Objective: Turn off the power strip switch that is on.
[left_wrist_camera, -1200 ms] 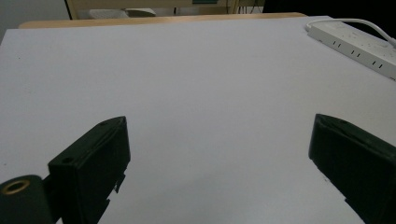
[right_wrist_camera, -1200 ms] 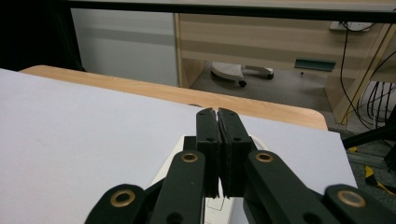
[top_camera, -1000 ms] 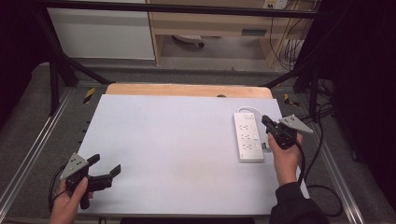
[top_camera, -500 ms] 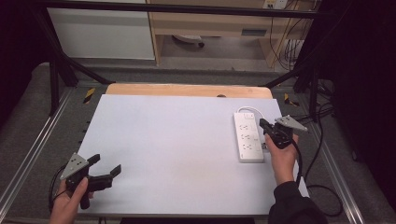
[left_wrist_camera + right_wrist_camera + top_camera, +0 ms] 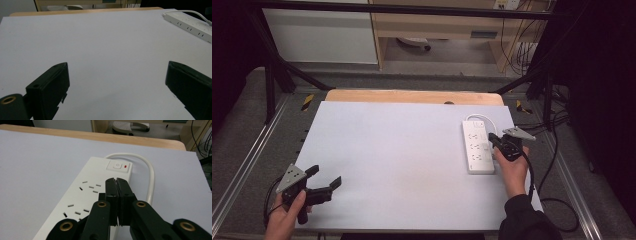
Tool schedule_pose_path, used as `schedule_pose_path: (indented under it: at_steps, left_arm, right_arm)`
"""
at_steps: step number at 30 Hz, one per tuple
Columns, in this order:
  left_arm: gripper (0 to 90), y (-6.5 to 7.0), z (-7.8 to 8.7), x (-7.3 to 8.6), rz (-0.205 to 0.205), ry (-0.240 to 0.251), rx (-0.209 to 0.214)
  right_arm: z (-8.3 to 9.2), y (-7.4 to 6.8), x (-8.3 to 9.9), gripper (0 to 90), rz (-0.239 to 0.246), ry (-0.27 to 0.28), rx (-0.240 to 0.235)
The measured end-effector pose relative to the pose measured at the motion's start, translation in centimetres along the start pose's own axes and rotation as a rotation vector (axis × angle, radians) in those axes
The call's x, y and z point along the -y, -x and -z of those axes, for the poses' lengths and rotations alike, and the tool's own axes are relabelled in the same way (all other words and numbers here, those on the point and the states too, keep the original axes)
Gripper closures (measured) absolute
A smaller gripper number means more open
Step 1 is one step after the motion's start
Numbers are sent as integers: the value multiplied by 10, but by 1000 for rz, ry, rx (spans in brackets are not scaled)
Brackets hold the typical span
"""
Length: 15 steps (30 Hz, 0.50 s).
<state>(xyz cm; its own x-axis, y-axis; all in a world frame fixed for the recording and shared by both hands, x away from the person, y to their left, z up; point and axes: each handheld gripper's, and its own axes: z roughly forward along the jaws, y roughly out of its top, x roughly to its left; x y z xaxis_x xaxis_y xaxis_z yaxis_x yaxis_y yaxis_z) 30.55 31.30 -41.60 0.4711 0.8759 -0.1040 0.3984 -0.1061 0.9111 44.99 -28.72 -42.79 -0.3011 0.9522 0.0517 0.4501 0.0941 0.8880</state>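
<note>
A white power strip [image 5: 478, 146] lies at the right side of the white table top [image 5: 402, 160], its white cord looping at the far end. In the right gripper view the power strip [image 5: 100, 187] shows a white switch with a red light [image 5: 119, 166] at its far end. My right gripper [image 5: 116, 180] is shut with nothing between its jaws, tips just short of that switch and low over the strip; from above, the right gripper [image 5: 491, 137] sits at the strip's right edge. My left gripper [image 5: 324, 176] stands open over bare table near the front left corner, and its own view has the left gripper [image 5: 117, 82] wide apart.
A wooden board [image 5: 412, 96] edges the table's far side. Metal rails [image 5: 242, 170] run along both sides. Black cables [image 5: 557, 200] trail off the right edge. Shelving and wires stand beyond the table.
My right gripper has moved forward and down along the power strip's right side toward its switch end. The left gripper has stayed put.
</note>
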Motion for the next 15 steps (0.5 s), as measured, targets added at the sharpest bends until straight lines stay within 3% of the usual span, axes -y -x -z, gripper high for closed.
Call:
schedule_pose_path:
  at_steps: [15]
  left_arm:
    - [53,1,1,-1,-6,6,6]
  right_arm:
    - [-3,-3,10,885,15,-85,-18]
